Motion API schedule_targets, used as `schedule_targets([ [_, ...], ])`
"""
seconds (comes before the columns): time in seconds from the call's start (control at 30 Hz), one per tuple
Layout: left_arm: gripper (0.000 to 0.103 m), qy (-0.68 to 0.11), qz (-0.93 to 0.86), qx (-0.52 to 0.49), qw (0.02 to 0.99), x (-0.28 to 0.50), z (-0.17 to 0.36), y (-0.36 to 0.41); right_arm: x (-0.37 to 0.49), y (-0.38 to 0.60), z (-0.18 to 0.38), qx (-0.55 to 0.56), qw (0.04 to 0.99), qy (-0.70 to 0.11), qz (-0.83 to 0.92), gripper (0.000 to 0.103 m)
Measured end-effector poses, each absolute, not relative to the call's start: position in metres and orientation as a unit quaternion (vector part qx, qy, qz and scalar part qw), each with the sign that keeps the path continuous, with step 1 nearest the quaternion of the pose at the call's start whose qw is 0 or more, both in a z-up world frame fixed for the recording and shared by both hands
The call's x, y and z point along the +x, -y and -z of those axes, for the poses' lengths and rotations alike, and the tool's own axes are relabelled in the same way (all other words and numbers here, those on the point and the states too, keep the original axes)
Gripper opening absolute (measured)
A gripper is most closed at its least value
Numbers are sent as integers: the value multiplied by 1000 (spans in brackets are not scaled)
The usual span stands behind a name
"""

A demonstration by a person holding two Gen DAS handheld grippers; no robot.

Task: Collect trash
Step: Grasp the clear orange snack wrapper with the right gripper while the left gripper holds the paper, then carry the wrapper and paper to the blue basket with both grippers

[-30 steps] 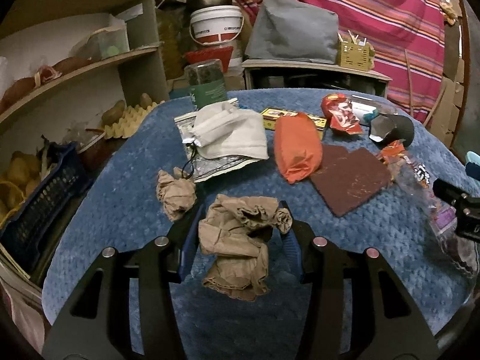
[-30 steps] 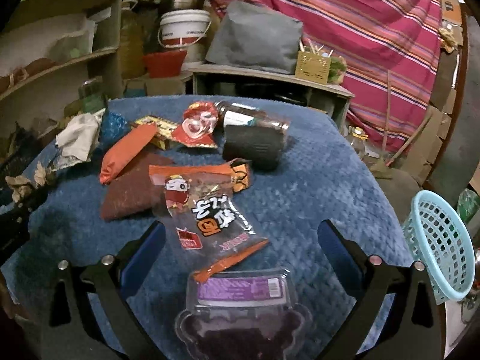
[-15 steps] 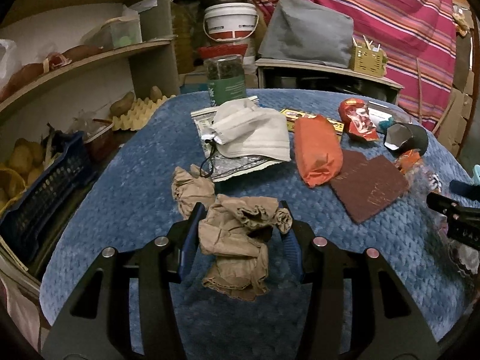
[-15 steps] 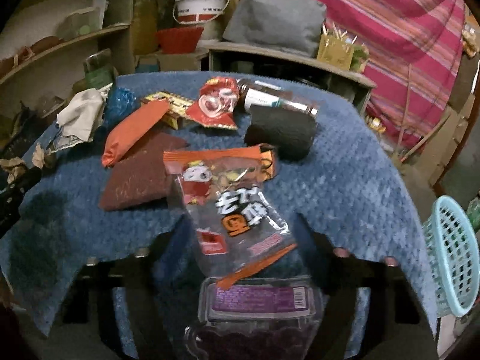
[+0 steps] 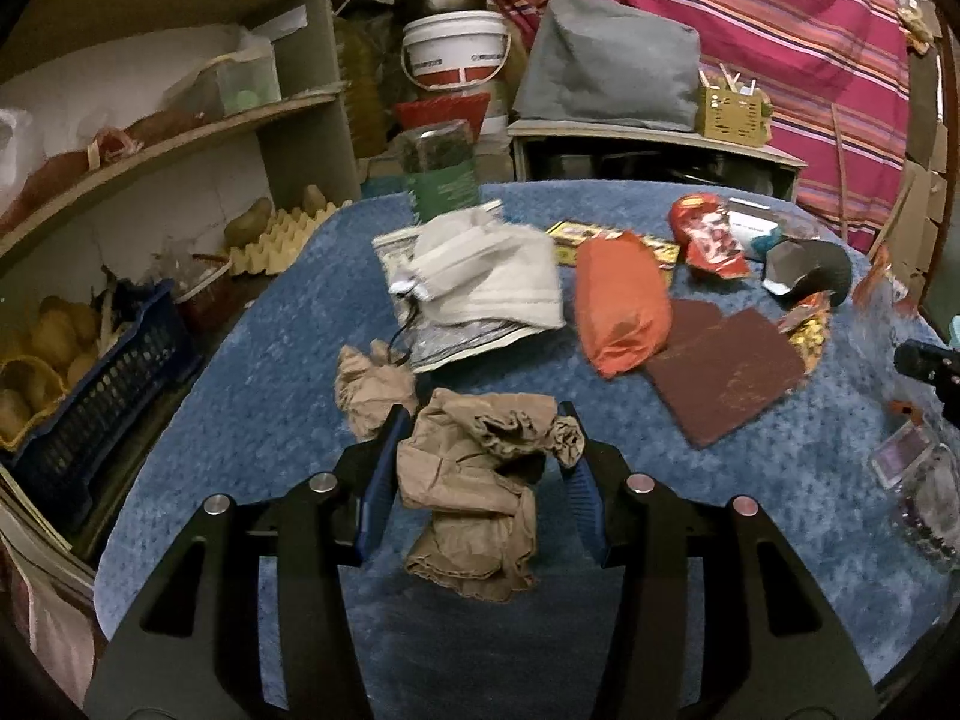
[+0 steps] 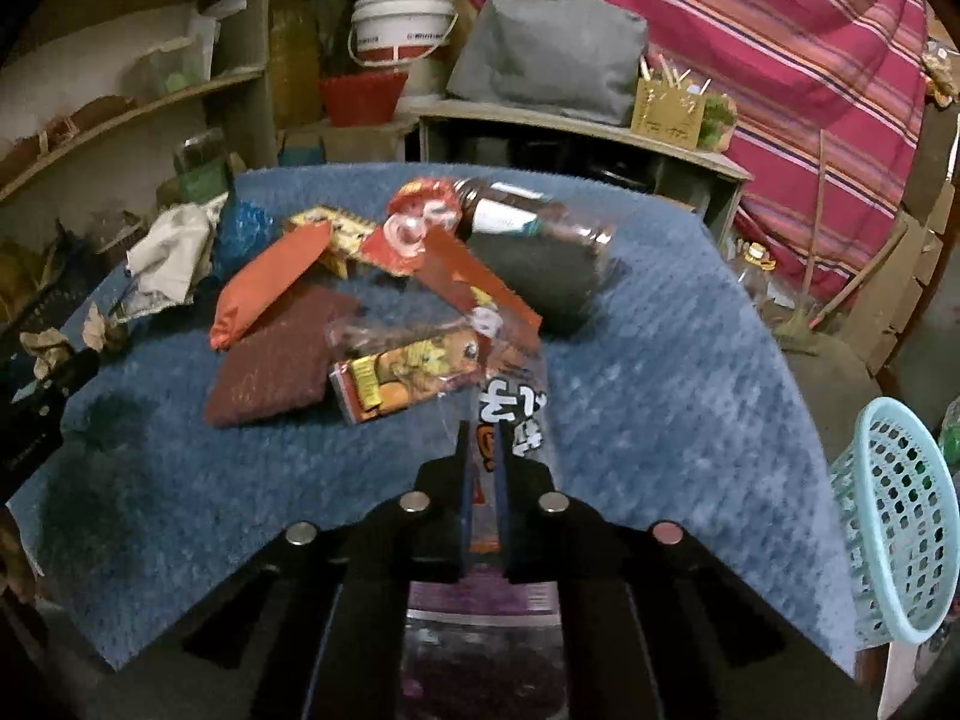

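In the left wrist view we see our left gripper (image 5: 480, 450) low in the frame, its jaws clamped on a crumpled brown paper bag (image 5: 480, 480) that hangs between the blue pads above the blue quilted cover (image 5: 240, 420). A second crumpled brown paper wad (image 5: 369, 381) lies on the cover just beside the left pad, up and to the left. Above it, near the middle of the frame, a white face mask (image 5: 486, 276) rests on a silver foil pouch (image 5: 456, 348). Right of the mask lie an orange packet (image 5: 621, 306) and a dark red scouring pad (image 5: 723, 381), touching each other.

In the right wrist view our right gripper (image 6: 485, 462) sits bottom centre; its jaws have just been closing and now pinch the lower end of a clear snack wrapper (image 6: 510, 396) with orange and white print, which rises from the pads toward the middle of the frame. A clear plastic box with a purple label (image 6: 480, 606) shows below the jaws. A light blue mesh basket (image 6: 894, 528) stands at the right edge, off the cover.
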State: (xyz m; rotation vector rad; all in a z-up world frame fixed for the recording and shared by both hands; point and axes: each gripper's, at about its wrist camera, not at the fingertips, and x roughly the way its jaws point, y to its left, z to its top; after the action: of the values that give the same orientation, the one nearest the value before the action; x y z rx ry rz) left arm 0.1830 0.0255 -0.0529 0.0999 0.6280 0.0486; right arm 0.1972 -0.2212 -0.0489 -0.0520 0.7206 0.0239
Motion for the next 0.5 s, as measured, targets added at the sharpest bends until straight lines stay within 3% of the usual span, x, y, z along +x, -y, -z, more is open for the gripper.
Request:
schedule_targets([
  [0.5,48,-291,50,54,954,190,17,95,166,334,18,28,949,-314,14,1],
])
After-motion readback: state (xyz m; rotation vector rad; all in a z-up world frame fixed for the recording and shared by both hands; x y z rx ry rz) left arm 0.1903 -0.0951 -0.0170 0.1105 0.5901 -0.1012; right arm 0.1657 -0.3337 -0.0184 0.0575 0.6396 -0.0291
